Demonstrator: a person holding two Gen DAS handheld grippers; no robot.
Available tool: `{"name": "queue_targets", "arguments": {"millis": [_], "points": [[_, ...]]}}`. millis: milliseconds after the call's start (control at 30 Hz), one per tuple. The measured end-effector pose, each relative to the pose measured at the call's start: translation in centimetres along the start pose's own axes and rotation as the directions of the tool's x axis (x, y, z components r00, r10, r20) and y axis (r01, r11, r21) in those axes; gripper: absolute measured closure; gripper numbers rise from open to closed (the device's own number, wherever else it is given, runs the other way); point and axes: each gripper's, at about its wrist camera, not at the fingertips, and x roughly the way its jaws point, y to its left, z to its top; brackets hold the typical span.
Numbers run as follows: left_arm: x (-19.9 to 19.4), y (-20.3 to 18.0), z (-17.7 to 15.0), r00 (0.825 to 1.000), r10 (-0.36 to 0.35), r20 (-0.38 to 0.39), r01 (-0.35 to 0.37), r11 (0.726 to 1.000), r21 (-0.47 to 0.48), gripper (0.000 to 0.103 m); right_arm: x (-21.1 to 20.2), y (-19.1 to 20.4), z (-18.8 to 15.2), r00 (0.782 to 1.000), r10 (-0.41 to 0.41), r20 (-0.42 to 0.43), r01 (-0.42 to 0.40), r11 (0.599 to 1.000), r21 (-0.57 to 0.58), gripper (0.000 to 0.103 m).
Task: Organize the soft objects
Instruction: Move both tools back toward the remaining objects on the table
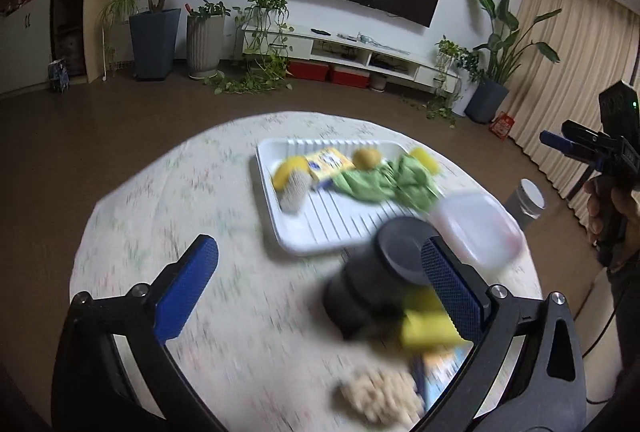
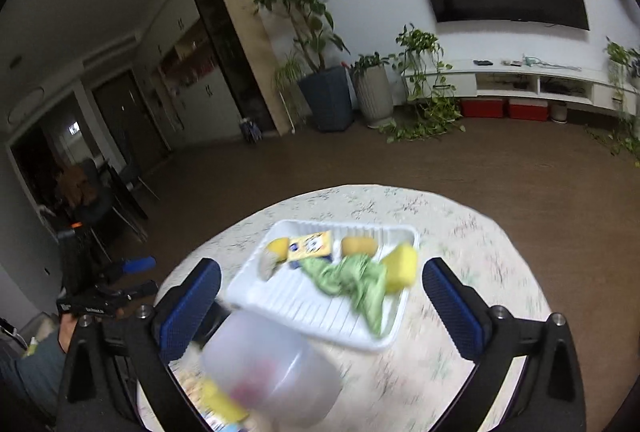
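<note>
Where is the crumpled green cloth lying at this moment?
The crumpled green cloth lies inside the white ribbed tray, on its right half, touching the yellow sponge block.

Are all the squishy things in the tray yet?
Not yet. The white tray already holds a green cloth and yellow sponges. Both grippers are open and empty. A yellow sponge and beige scrubber wait on the table.

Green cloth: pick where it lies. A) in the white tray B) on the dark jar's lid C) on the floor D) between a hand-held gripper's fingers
A: the green cloth lies crumpled in the white tray, beside a yellow sponge.
</note>
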Motion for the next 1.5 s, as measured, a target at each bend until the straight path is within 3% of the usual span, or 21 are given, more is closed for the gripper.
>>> {"name": "queue_targets", "arguments": {"millis": [300, 400, 567, 833, 1000, 1200, 1333, 1500], "points": [[-3.4, -1.7, -6.6, 1.0, 0.011, -0.024, -0.012, 0.999, -0.041, 0.0, -5.1, 3.7, -8.7, 0.999, -0.041, 0.023, 0.04, 0.998, 0.049, 0.0], [-4.1, -2.5, -7.9, 0.999, 0.037, -0.02, -0.037, 0.999, -0.007, 0.0, -5.7, 4.5, -11.1, 0.999, -0.051, 0.016, 0.05, 0.996, 0.072, 0.0], [-5.2, -4.1, -10.6, 1.0, 0.005, -0.018, -0.004, 1.0, 0.009, 0.0, -6.6, 5.5, -15.0, 0.999, -0.051, 0.008, 0.049, 0.99, 0.132, 0.0], [-6.2, -6.2, -15.8, 0.996, -0.035, -0.081, 0.036, 0.999, 0.016, 0.0, -6.9, 7.4, -20.6, 0.996, -0.082, -0.032, 0.086, 0.976, 0.201, 0.0], [-6.7, -7.6, -18.1, 0.993, -0.072, -0.097, 0.075, 0.997, 0.027, 0.0, -6.3, 9.4, -22.8, 0.994, -0.088, -0.068, 0.099, 0.979, 0.179, 0.0], [-7.4, -9.1, -19.7, 0.991, -0.101, -0.083, 0.104, 0.994, 0.044, 0.0, -3.7, 13.9, -24.6, 0.988, -0.099, -0.118, 0.109, 0.991, 0.074, 0.0], [-8.0, -9.2, -19.7, 0.995, -0.079, -0.062, 0.084, 0.993, 0.078, 0.0, -1.1, 15.9, -24.9, 0.982, -0.123, -0.143, 0.126, 0.992, 0.019, 0.0], [-8.1, -7.9, -17.8, 0.998, -0.028, -0.051, 0.033, 0.995, 0.094, 0.0, 1.8, 15.4, -24.1, 0.972, -0.149, -0.181, 0.157, 0.987, 0.031, 0.0]]}}
